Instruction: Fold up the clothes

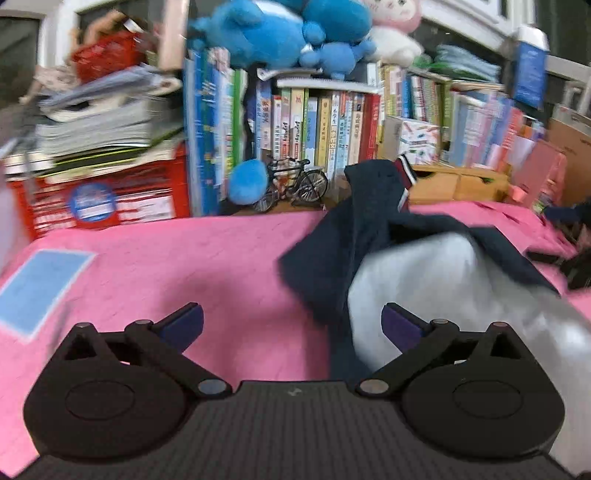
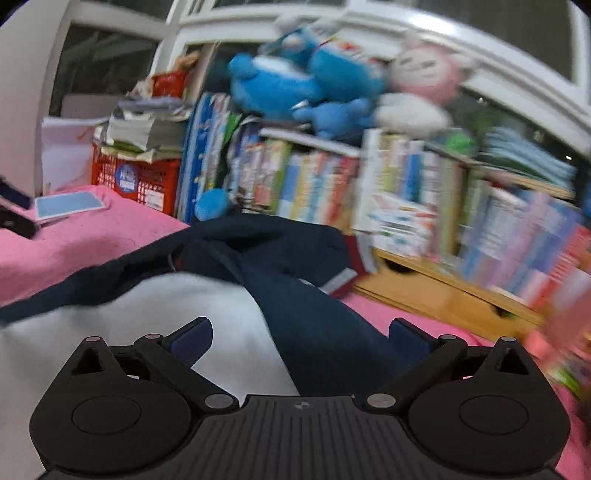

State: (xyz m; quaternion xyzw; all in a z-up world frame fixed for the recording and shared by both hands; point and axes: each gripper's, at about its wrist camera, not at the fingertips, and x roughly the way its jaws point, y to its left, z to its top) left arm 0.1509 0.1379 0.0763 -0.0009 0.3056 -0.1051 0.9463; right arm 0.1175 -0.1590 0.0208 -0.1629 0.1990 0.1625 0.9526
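Observation:
A navy garment (image 1: 351, 240) with a pale grey-white panel (image 1: 424, 280) lies crumpled on the pink cloth (image 1: 184, 266), its red-and-white striped cuff (image 1: 404, 181) at the far end. My left gripper (image 1: 291, 326) is open above the pink cloth, and its right finger hangs over the garment's edge. In the right wrist view the same garment (image 2: 295, 280) spreads under my open right gripper (image 2: 301, 339), with the white panel (image 2: 166, 314) to the left and the striped cuff (image 2: 347, 273) beyond. Neither gripper holds anything.
Rows of books (image 1: 325, 125) fill a shelf behind the table, with blue and pink plush toys (image 1: 295, 33) on top. A model bicycle (image 1: 295, 184), a red crate (image 1: 110, 203) stacked with papers and a wooden box (image 1: 458, 181) line the far edge. A blue card (image 1: 37, 288) lies left.

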